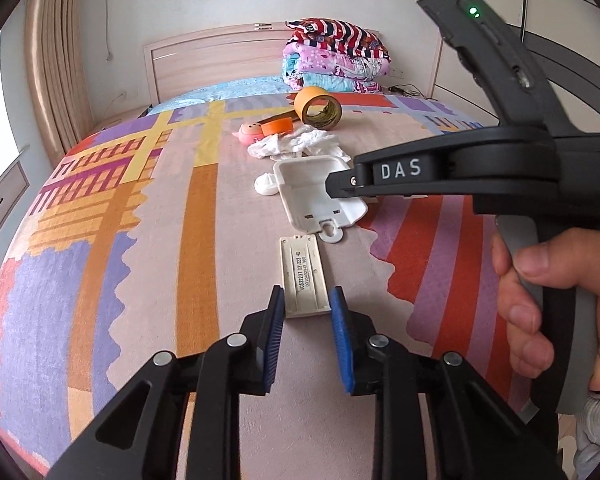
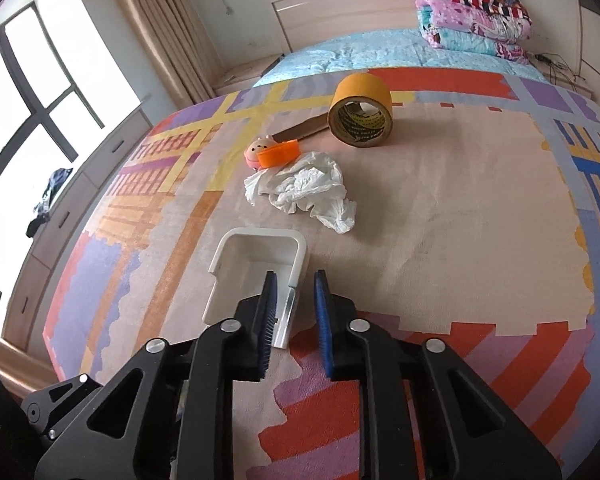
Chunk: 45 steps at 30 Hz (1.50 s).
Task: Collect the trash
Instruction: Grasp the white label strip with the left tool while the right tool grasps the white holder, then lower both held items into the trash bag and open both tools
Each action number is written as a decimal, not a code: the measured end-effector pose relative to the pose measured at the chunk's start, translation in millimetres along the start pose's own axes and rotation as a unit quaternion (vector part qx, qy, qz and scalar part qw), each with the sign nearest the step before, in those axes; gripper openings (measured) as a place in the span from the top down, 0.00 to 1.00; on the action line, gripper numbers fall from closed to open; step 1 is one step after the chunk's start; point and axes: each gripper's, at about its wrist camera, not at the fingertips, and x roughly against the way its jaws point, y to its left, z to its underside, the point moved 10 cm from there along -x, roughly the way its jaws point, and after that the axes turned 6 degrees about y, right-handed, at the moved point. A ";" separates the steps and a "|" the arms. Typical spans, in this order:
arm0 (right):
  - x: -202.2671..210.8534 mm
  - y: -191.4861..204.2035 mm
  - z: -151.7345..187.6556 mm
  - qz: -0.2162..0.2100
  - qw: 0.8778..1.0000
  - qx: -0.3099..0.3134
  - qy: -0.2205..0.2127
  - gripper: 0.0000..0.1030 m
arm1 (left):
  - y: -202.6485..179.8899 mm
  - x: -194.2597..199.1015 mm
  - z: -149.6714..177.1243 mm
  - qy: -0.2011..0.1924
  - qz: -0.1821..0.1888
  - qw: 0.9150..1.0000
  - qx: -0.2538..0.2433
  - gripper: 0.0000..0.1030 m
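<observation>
On the patterned blanket (image 1: 100,280), a small white knob piece (image 1: 266,184) is seen just left of the white tray (image 1: 300,184). Just in front of the tray a flat white panel (image 1: 303,272) is clamped at its near end by the left gripper (image 1: 307,300). The tray's right wall is pinched by the right gripper (image 2: 296,300). The crumpled tissue (image 2: 304,188) is found just behind the tray, untouched, with a tape roll (image 2: 360,112) well behind it.

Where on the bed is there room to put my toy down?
The wide pink patch right of the crumpled tissue and tape roll is bare. It is crowded around the white tray, tissue and orange cap.
</observation>
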 end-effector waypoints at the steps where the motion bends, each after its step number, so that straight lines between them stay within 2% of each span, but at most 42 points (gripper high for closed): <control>1: -0.5 -0.1 0.1 -0.001 1.000 -0.002 0.000 0.90 | 0.8 1.2 0.2 -0.001 0.000 1.000 0.001 0.78; 5: 3.8 -3.2 -0.9 -0.008 1.000 -0.015 -0.006 0.93 | 2.5 10.6 1.2 -0.010 0.004 1.000 -0.002 0.78; 13: 24.6 -0.1 0.8 0.006 1.000 -0.006 -0.024 0.93 | 2.0 37.7 4.7 -0.028 0.007 1.000 -0.007 0.78; 23: 58.5 11.6 20.6 0.001 0.999 0.002 -0.038 0.93 | -6.9 76.8 14.4 -0.047 0.018 0.999 -0.014 0.78; 33: 98.4 33.2 56.3 -0.007 0.998 0.022 -0.056 0.93 | -16.9 103.6 30.6 -0.054 0.027 0.998 -0.022 0.78; 45: 119.4 56.1 103.9 -0.014 0.997 0.056 -0.053 0.93 | -6.3 133.8 63.2 -0.050 0.035 0.998 -0.025 0.78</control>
